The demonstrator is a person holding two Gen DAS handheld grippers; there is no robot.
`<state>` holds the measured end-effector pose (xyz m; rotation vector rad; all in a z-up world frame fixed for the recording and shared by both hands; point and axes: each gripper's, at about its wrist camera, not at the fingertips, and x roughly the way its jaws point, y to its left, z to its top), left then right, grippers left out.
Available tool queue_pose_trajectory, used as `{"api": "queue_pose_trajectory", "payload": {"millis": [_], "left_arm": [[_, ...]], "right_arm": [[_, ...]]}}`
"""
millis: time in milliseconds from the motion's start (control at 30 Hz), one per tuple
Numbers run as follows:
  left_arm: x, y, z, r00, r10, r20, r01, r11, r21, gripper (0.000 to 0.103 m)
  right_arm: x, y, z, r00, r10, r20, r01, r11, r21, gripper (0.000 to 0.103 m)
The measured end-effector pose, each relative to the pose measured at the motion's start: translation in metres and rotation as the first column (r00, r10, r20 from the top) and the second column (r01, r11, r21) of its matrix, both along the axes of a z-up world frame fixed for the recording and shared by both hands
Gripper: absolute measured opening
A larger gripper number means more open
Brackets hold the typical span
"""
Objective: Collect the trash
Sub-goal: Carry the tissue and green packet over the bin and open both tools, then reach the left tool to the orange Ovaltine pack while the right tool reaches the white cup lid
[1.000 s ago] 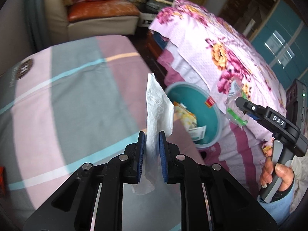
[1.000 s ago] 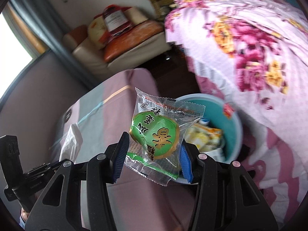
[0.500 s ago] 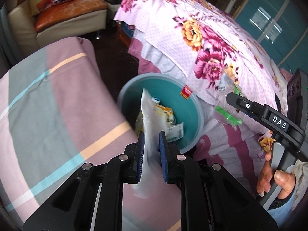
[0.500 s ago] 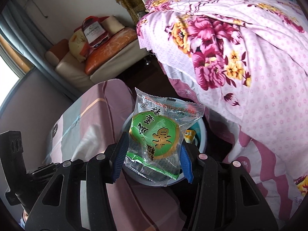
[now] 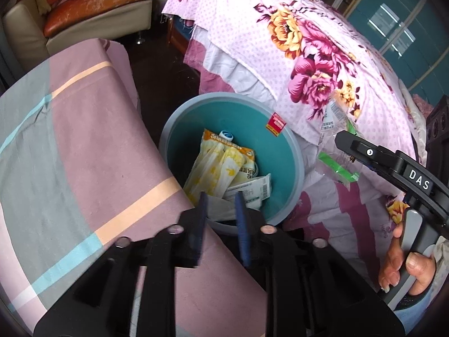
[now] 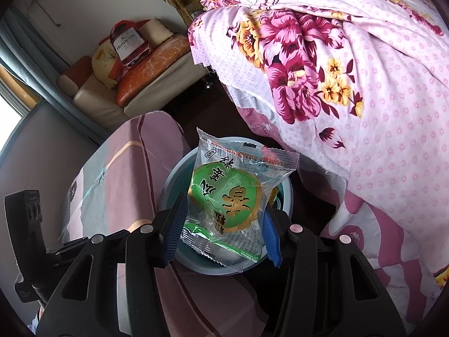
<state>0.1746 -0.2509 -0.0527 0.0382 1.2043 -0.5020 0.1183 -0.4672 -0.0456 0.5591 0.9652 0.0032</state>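
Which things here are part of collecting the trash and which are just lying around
Part of the job:
- round blue plastic bin
- crumpled white tissue, between the open left gripper fingers, whose jaws have just been opening
- clear green-printed snack wrapper, clamped in the right gripper
- yellow snack bag in the bin

Just lying about:
- floral pink quilt
- striped bedsheet
- cream sofa

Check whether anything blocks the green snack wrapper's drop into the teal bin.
Nothing visible does. The green snack wrapper, clamped in the right gripper, hangs directly above the open teal bin.
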Motion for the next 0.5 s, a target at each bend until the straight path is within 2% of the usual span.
{"api": "queue_pose_trajectory", "payload": {"millis": [33, 100, 133, 233, 500], "left_arm": [[0.000, 0.002, 0.000, 1.000, 0.006, 0.004, -0.006, 1.000, 0.004, 0.057], [-0.003, 0.007, 0.003, 0.999, 0.020, 0.032, -0.021, 1.000, 0.011, 0.076], [-0.004, 0.008, 0.004, 0.999, 0.024, 0.042, -0.024, 1.000, 0.014, 0.080], [-0.005, 0.015, 0.007, 0.999, 0.030, 0.044, -0.030, 0.999, 0.011, 0.087], [-0.004, 0.040, 0.007, 0.996, 0.084, 0.023, -0.083, 0.996, -0.019, 0.092]], "right_arm": [[0.001, 0.001, -0.001, 1.000, 0.002, -0.003, -0.002, 1.000, 0.000, 0.048], [0.004, 0.003, -0.004, 1.000, 0.008, -0.012, -0.008, 1.000, -0.001, 0.048], [0.005, 0.004, -0.005, 1.000, 0.010, -0.015, -0.010, 1.000, -0.001, 0.048], [0.009, 0.010, -0.008, 0.999, 0.025, -0.027, -0.025, 1.000, -0.004, 0.048], [0.021, 0.024, -0.012, 0.997, 0.054, -0.046, -0.055, 0.998, -0.018, 0.049]]}}
